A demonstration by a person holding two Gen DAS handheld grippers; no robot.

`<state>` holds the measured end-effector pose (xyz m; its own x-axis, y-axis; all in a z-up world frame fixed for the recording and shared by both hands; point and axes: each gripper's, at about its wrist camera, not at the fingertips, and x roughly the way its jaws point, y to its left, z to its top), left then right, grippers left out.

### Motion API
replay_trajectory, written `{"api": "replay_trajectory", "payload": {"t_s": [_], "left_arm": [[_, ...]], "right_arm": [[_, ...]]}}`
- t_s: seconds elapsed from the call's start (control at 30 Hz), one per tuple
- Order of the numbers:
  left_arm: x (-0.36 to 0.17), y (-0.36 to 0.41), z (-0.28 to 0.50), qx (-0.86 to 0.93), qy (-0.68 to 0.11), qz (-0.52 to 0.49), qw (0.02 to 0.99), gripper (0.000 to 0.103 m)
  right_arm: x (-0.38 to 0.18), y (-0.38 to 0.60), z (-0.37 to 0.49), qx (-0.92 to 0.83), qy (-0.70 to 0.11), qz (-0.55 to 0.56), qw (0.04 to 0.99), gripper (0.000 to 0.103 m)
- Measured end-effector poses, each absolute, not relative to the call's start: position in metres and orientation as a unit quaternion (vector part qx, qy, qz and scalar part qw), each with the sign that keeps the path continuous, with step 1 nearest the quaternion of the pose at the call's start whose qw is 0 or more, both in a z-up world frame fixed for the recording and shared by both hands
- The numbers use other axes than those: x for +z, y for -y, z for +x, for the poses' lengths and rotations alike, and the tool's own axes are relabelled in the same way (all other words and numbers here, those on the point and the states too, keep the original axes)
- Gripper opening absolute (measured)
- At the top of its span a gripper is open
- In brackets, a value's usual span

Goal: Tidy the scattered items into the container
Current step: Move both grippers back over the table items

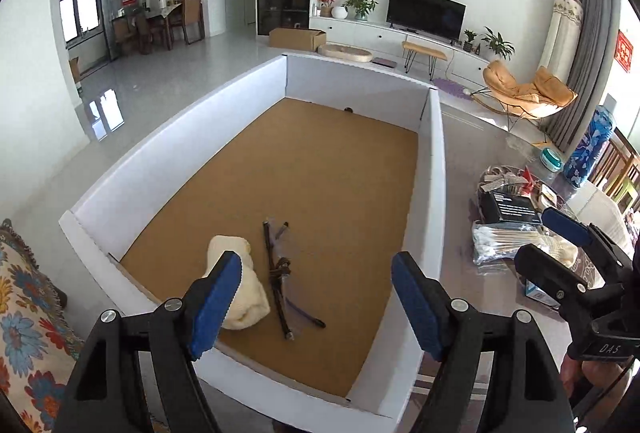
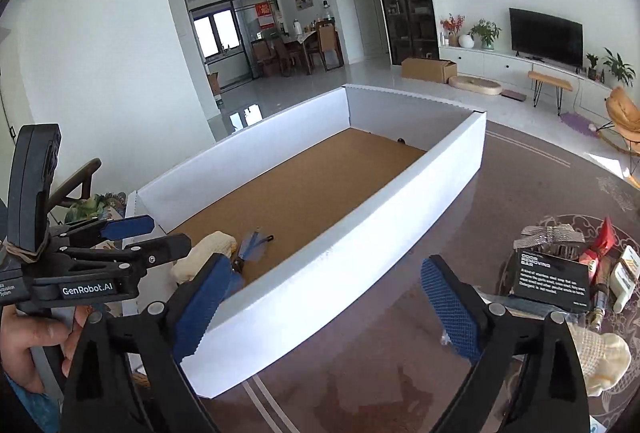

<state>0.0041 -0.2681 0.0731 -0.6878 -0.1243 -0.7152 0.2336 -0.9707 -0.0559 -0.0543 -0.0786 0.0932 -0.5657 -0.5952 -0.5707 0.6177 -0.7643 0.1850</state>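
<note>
A white box (image 1: 152, 173) with a brown cardboard floor stands on the table. On its floor near the front lie a cream knitted sock (image 1: 240, 297) and a pair of glasses (image 1: 286, 281). My left gripper (image 1: 316, 299) hovers open above the box's near end with nothing between its fingers. My right gripper (image 2: 326, 299) is open too, over the box's near wall (image 2: 320, 293) and the table, empty. On the table to the right lie a black carton (image 2: 552, 281), a second cream sock (image 2: 600, 361) and a bag of cotton swabs (image 1: 504, 241).
The right-hand pile also holds small packets and sits on a brown glass-topped table (image 2: 400, 353). A teal-lidded jar (image 1: 552, 157) and a blue patterned bottle (image 1: 588, 149) stand further back. A flowered cloth (image 1: 28, 313) lies left of the box. A hand (image 2: 28, 337) holds the left gripper.
</note>
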Motion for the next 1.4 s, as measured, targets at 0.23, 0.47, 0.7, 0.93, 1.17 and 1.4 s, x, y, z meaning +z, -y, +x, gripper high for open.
{"api": "replay_trajectory", "payload": {"t_s": [0.23, 0.47, 0.7, 0.93, 1.17, 1.4], "left_arm": [[0.074, 0.146, 0.013, -0.923, -0.045, 0.382, -0.022, 0.090], [-0.004, 0.046, -0.015, -0.884, -0.008, 0.459, -0.084, 0.090], [-0.035, 0.018, -0.027, -0.878, 0.030, 0.474, -0.067, 0.090], [-0.040, 0.027, -0.026, -0.885, 0.031, 0.462, -0.052, 0.103], [-0.042, 0.032, -0.020, -0.892, 0.026, 0.448, -0.046, 0.103], [-0.043, 0.031, -0.019, -0.895, 0.026, 0.444, -0.043, 0.103]], "right_arm": [[0.066, -0.055, -0.015, -0.918, -0.008, 0.319, 0.234, 0.101], [0.035, -0.179, -0.012, -0.922, 0.003, 0.377, 0.090, 0.101], [0.006, -0.235, -0.043, -0.897, 0.004, 0.441, 0.039, 0.101], [-0.006, -0.229, -0.068, -0.891, -0.015, 0.453, 0.031, 0.101], [-0.015, -0.221, -0.082, -0.888, -0.022, 0.459, 0.033, 0.103], [-0.016, -0.219, -0.085, -0.887, -0.023, 0.459, 0.036, 0.103]]}}
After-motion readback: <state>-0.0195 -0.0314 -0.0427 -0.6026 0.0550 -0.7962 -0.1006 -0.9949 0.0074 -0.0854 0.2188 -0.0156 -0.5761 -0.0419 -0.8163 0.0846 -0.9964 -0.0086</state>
